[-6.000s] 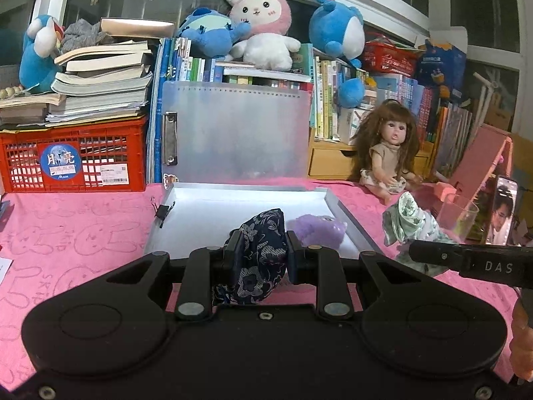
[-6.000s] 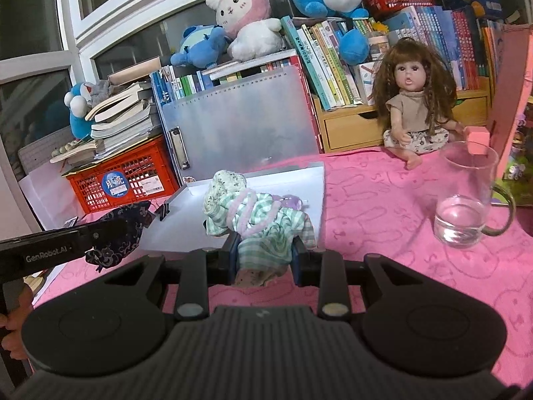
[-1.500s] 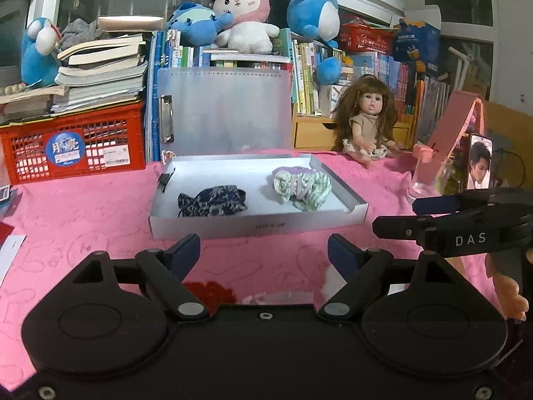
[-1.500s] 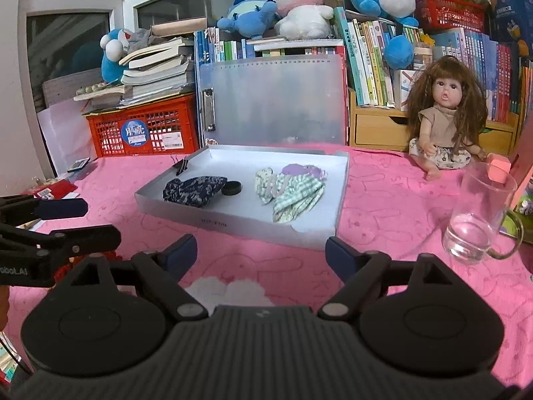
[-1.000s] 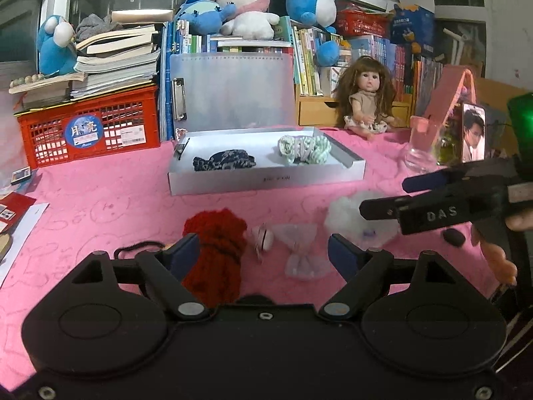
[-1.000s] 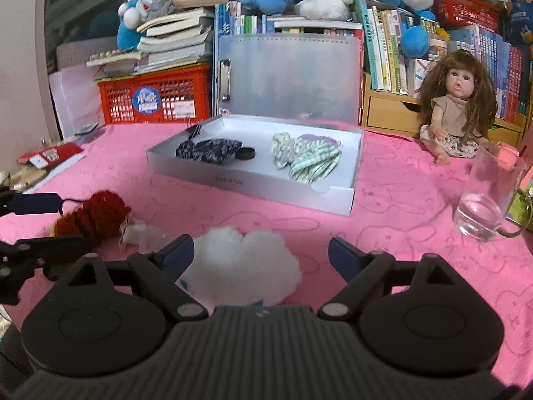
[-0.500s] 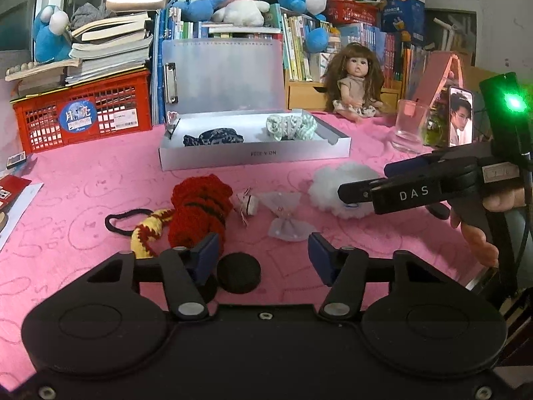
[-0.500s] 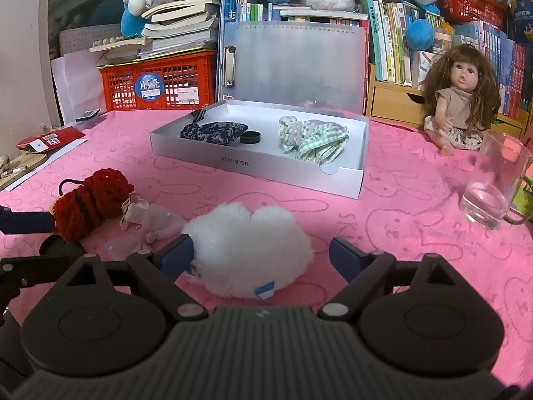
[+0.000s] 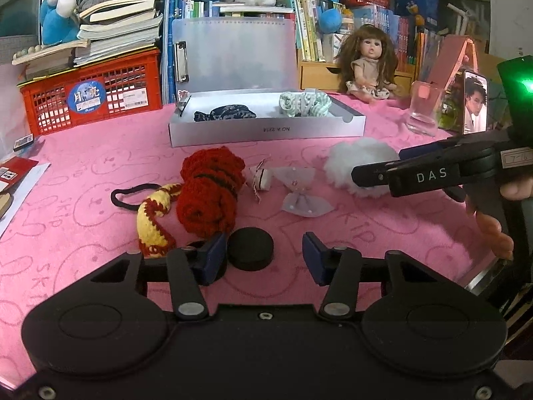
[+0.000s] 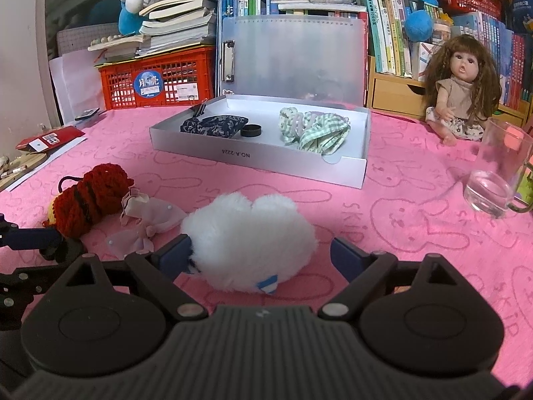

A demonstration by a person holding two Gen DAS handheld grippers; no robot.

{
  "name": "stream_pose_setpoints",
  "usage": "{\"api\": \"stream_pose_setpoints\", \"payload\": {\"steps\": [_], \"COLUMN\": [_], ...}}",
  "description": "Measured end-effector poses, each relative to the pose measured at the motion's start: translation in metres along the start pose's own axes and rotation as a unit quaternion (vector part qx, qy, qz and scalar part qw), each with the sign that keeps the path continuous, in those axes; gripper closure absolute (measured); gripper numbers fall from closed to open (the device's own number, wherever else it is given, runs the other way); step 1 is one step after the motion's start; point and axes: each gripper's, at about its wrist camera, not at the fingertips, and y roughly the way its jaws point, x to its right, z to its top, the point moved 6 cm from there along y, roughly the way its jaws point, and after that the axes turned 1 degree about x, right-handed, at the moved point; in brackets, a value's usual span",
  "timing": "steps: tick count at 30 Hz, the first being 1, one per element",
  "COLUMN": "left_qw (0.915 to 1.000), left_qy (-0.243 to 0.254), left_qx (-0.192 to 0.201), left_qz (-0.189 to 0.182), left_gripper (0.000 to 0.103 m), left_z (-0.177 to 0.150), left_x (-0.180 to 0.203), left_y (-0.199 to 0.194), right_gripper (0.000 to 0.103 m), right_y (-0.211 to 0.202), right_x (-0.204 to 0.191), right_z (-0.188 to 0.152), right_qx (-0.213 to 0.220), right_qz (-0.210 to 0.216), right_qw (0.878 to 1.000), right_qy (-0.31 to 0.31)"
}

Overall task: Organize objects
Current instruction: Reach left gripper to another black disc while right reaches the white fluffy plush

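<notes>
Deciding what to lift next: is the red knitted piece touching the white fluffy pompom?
Apart. Left wrist view shows pink cloth and a bow between the red knitted piece and white fluffy pompom.

Pink cloth [image 9: 83,173], red crate [image 9: 90,96], white fluffy ball [image 10: 248,241], red-and-yellow knit [image 9: 206,193], green-checked fabric [image 10: 316,131].

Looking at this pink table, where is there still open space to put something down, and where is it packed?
Bare pink cloth lies between the white tray and the glass mug, and left of the red knitted piece toward the red crate. Inside the tray, a gap stays between the dark blue cloth and green checked cloth. It is crowded around the white fluffy piece.
</notes>
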Motion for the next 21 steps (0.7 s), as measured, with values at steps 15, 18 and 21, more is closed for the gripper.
{"api": "stream_pose_setpoints", "payload": {"steps": [15,18,21], "left_qw": [1.0000,0.9999,0.9998], "left_qy": [0.007,0.006,0.015], "left_qx": [0.000,-0.004,-0.007], "left_qz": [0.004,-0.015,-0.009], "left_gripper": [0.062,0.067,0.069], "left_z": [0.0003,0.0003,-0.0007], "left_x": [0.0010,0.0042,0.0061], "left_y": [0.0064,0.0066,0.0082], "right_gripper": [0.008,0.008,0.009], "right_y": [0.0041,0.0051,0.0059], "right_x": [-0.0055,-0.0073,-0.0087], "right_z": [-0.0039,-0.0049,-0.0051], "right_qx": [-0.007,-0.009,-0.010], "right_qz": [0.003,0.003,0.003], "right_qw": [1.000,1.000,1.000], "right_qy": [-0.001,-0.002,-0.004]}}
